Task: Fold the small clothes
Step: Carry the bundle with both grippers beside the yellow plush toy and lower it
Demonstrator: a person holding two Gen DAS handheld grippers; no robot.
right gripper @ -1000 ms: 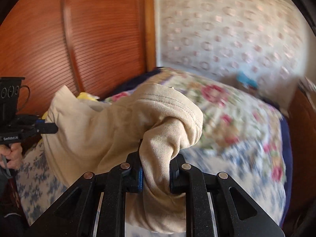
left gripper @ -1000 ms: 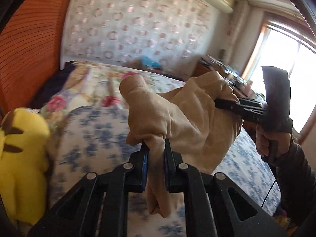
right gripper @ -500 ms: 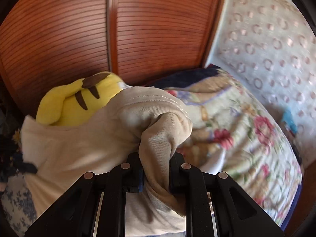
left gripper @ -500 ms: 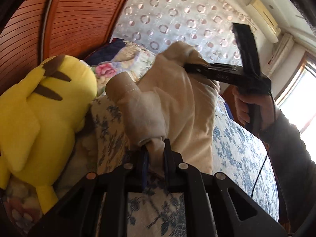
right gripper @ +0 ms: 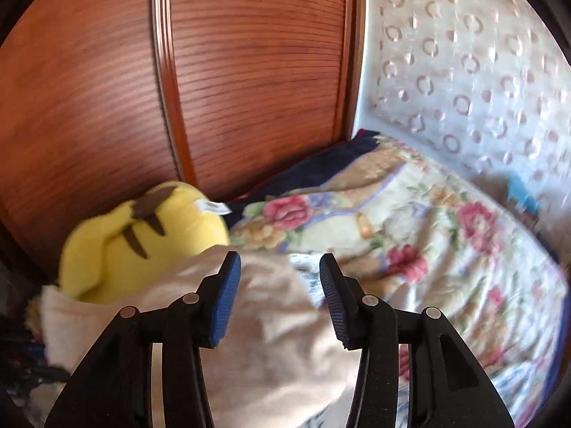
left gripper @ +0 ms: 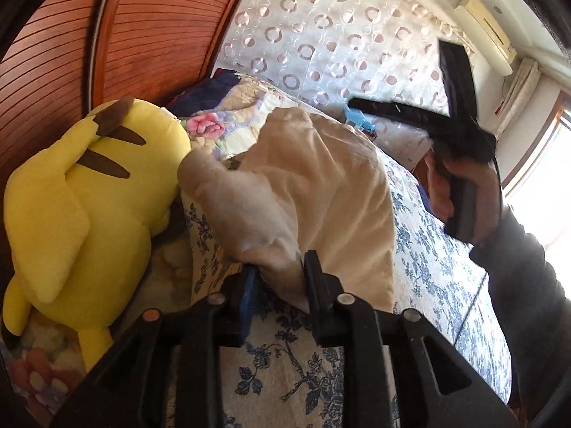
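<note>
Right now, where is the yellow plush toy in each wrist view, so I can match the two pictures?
Left wrist: the yellow plush toy fills the left side, beside the beige garment on the bed.
Right wrist: the toy sits at lower left, just behind the garment, left of the open jaws.
Shared landmark: the ribbed wooden panel stands right behind the toy in both views.

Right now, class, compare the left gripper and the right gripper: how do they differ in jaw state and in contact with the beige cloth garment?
The left gripper stands narrowly parted, a bunched fold of the beige cloth garment between its fingers; the right gripper gapes wider, with the garment lying loose below its blue pads. The left looks barely released; the right is clearly free. Both have just been opening, over the blue floral bedsheet.
</note>
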